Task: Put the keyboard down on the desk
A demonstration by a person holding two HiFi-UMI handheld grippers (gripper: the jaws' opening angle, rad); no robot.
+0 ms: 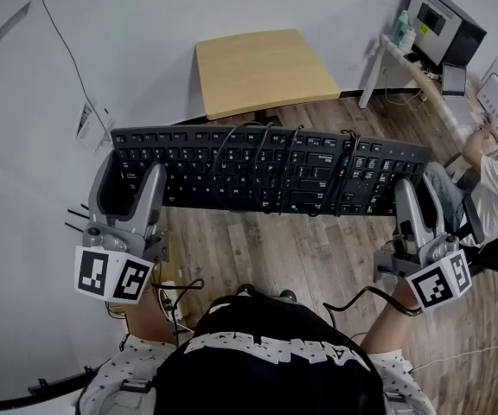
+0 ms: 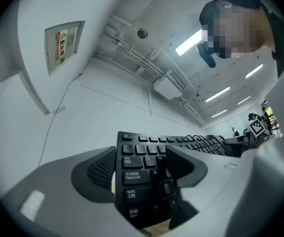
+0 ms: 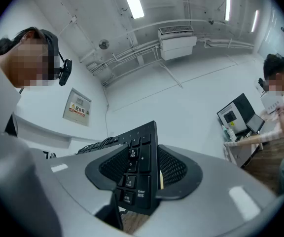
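Note:
A long black keyboard (image 1: 266, 169) with its black cable wound around the middle hangs in the air above the wood floor, held level between both grippers. My left gripper (image 1: 130, 188) is shut on the keyboard's left end; its jaws clamp the key face and the underside near the Caps Lock key (image 2: 141, 177). My right gripper (image 1: 407, 204) is shut on the right end, jaws closed across the number pad (image 3: 137, 174). A small light wooden desk (image 1: 262, 69) stands beyond the keyboard, against the white wall.
A white wall runs along the left with a notice (image 1: 87, 124) and a thin cable on it. At the right, a seated person (image 1: 495, 188) works at a white desk with a monitor (image 1: 442, 22). Cables trail on the floor near my feet.

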